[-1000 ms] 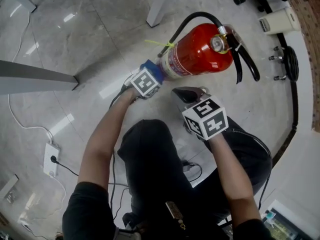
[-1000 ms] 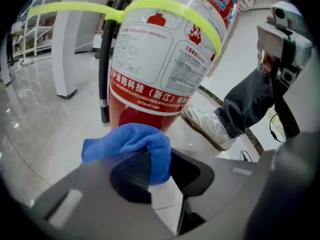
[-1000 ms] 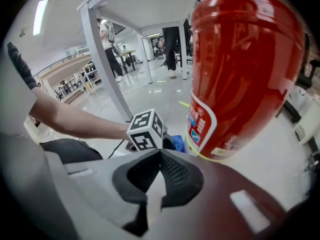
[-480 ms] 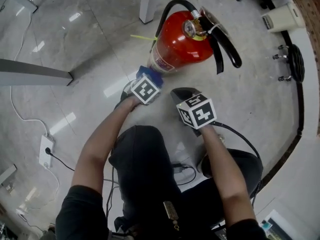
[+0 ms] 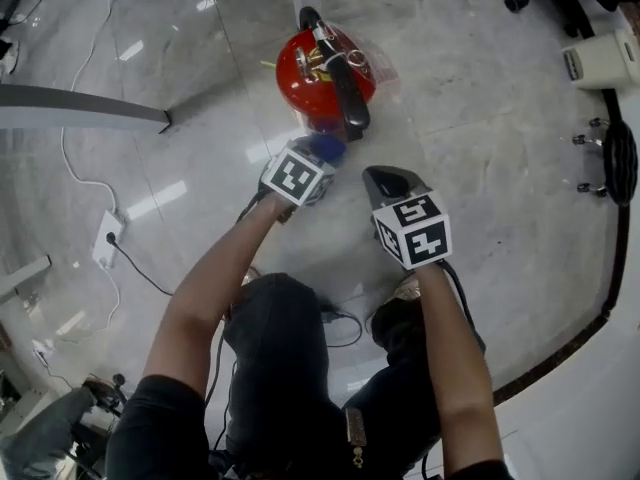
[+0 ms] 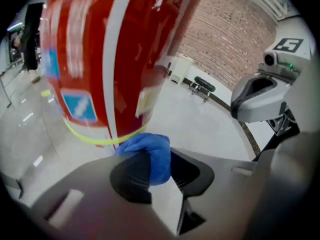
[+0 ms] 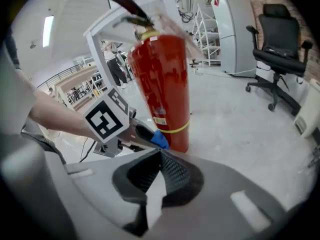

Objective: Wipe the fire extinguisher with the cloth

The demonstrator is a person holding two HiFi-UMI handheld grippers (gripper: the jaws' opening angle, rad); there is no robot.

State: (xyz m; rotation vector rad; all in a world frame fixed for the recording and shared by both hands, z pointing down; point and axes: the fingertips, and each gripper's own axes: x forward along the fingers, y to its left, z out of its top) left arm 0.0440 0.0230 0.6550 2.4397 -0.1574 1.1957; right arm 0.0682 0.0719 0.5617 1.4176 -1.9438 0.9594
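**Left tool clamped on cloth at extinguisher's lower body; right tool closed, empty**

My left gripper (image 5: pixel 322 154) has its jaws partly closed, pinching a crumpled blue fabric cloth (image 6: pixel 147 154) between the pads. The wad bulges out past the tips. My right gripper (image 5: pixel 388 180) sits just beside it, jaws fully together with nothing between them (image 7: pixel 160 156). It touches neither the cloth nor the cylinder.

The cloth sits low on the red cylindrical fire extinguisher (image 5: pixel 320 83), just under its yellow band (image 7: pixel 172 128). I cannot confirm firm contact. The extinguisher stands upright on the polished grey stone-look floor (image 5: pixel 480 168), straight ahead of both tools, with its black handle and hose at the top.

Against the head view of a second ago: the extinguisher then showed side-on, its valve end off to the right. It now shows almost from above and higher in the picture. The left tool's grip on the cloth is unchanged, and the right tool was closed then as now.
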